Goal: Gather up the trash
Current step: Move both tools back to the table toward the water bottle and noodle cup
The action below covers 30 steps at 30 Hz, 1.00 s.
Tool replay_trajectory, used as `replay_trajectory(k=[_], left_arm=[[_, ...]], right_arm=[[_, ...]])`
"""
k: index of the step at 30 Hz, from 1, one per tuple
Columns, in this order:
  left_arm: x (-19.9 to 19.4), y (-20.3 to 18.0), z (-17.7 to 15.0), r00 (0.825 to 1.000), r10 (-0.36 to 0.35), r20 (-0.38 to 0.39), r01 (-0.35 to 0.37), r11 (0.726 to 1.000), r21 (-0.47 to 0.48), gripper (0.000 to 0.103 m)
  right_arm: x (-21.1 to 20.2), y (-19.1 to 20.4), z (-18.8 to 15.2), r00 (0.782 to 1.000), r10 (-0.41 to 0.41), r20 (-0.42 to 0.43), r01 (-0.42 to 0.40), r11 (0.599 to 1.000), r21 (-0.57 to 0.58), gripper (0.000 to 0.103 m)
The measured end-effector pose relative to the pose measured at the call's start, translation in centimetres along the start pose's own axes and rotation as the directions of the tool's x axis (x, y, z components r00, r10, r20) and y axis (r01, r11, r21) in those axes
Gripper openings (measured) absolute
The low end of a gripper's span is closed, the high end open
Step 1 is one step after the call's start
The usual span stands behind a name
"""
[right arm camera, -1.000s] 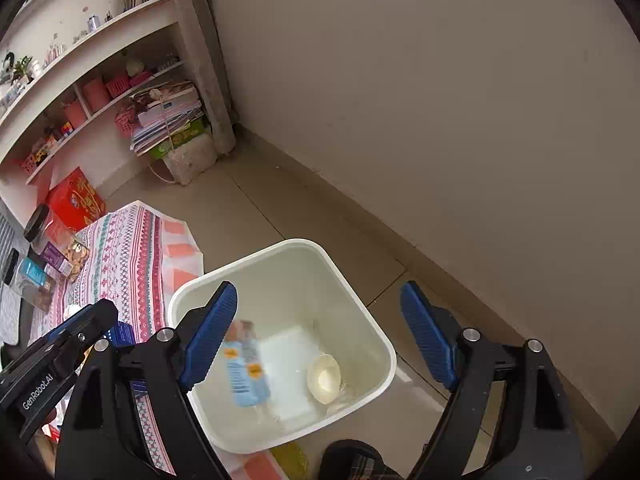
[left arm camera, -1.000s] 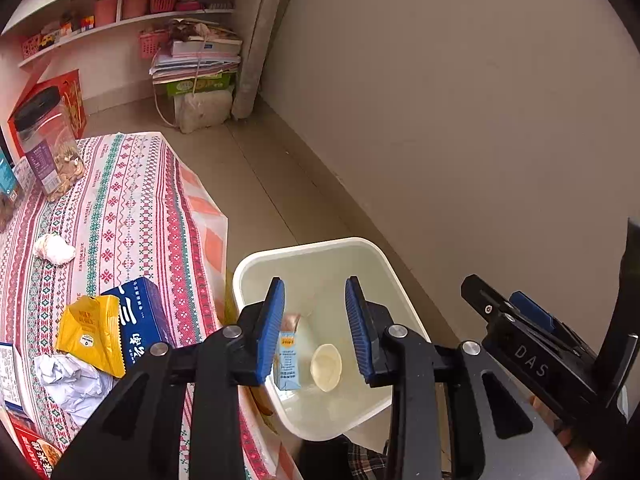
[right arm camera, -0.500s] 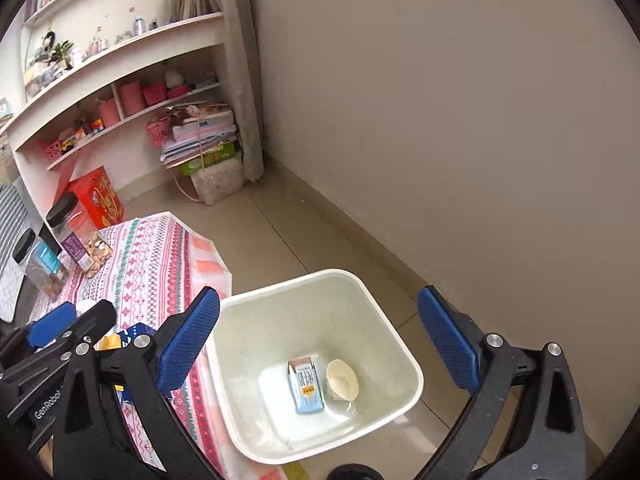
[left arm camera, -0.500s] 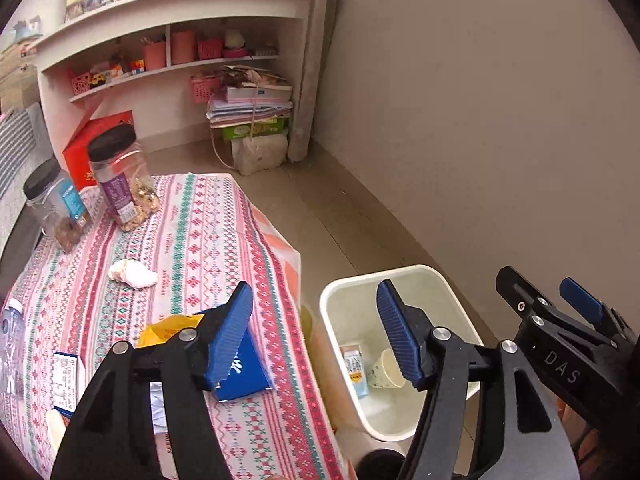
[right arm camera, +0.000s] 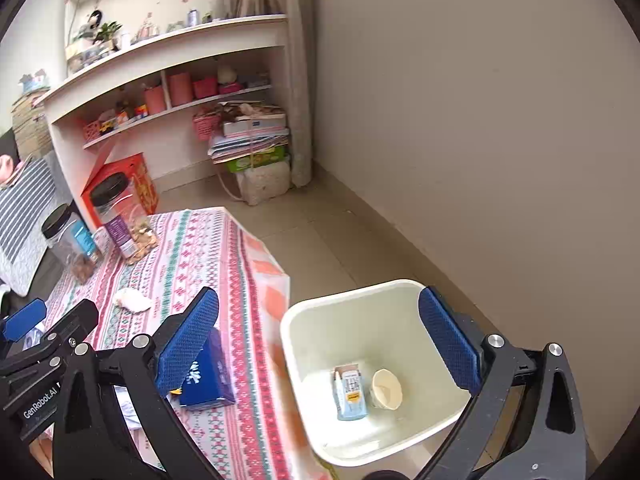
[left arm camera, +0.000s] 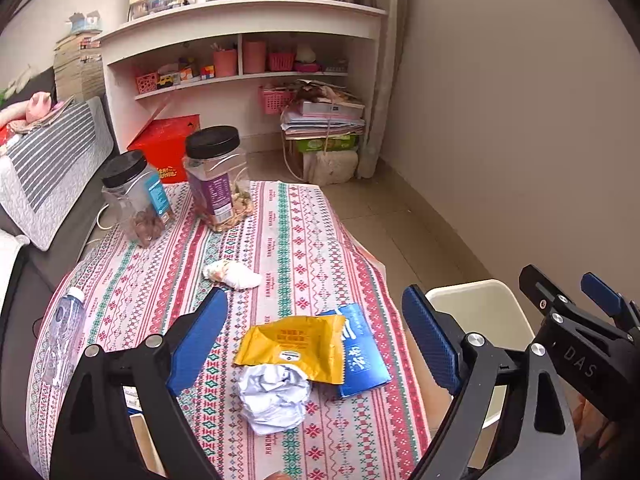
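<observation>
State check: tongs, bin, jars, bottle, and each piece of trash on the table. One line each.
Left tongs: open, empty.
Right tongs: open, empty.
White plastic bin: holds a small blue carton and a paper cup, both on their sides.
Yellow snack wrapper: lying on the table, overlapping a blue packet.
Crumpled white paper: on the table.
Crumpled tissue: on the table.
Two clear jars: upright, black lids on.
Clear water bottle: lying down.

Soft even daylight, faint shadows, strong fisheye bending with dark vignetted corners, mostly sharp focus
</observation>
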State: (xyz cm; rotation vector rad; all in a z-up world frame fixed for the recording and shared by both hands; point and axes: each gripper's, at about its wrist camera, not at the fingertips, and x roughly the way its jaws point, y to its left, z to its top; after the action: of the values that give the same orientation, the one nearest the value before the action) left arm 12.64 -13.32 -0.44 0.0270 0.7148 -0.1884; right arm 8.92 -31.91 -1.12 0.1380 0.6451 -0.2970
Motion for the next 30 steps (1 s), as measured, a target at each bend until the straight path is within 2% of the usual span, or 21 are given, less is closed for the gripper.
replay_trajectory(k=[7, 14, 20, 24, 30], left_arm=[[0.0, 4.3, -0.6, 0.999, 0.047, -0.021, -0.048, 0.998, -0.029, 0.089], [0.4, 9.0, -1.4, 0.99, 0.125, -0.067, -0.129, 0.989, -0.065, 0.09], [1.1, 13.6, -2.0, 0.971, 0.209, -0.115, -0.219, 0.972, -0.086, 0.09], [1.5, 17.1, -2.2, 0.961, 0.233, -0.151, -0.252, 0.96, -0.12, 0.09], [2.6, 22.4, -2.2, 0.933, 0.276, -0.229, -0.316, 0.935, -0.16, 0.09]], right_arm=[[0.0, 4.4, -0.3, 0.999, 0.046, -0.006, -0.046, 0.997, -0.068, 0.096], [0.6, 8.5, -1.0, 0.994, 0.101, -0.032, -0.104, 0.988, -0.113, 0.096], [1.0, 12.6, -1.7, 0.988, 0.146, -0.057, -0.154, 0.973, -0.169, 0.096], [1.1, 15.1, -2.3, 0.981, 0.18, -0.076, -0.192, 0.958, -0.214, 0.096], [0.6, 18.7, -3.7, 0.96, 0.251, -0.123, -0.278, 0.907, -0.315, 0.096]])
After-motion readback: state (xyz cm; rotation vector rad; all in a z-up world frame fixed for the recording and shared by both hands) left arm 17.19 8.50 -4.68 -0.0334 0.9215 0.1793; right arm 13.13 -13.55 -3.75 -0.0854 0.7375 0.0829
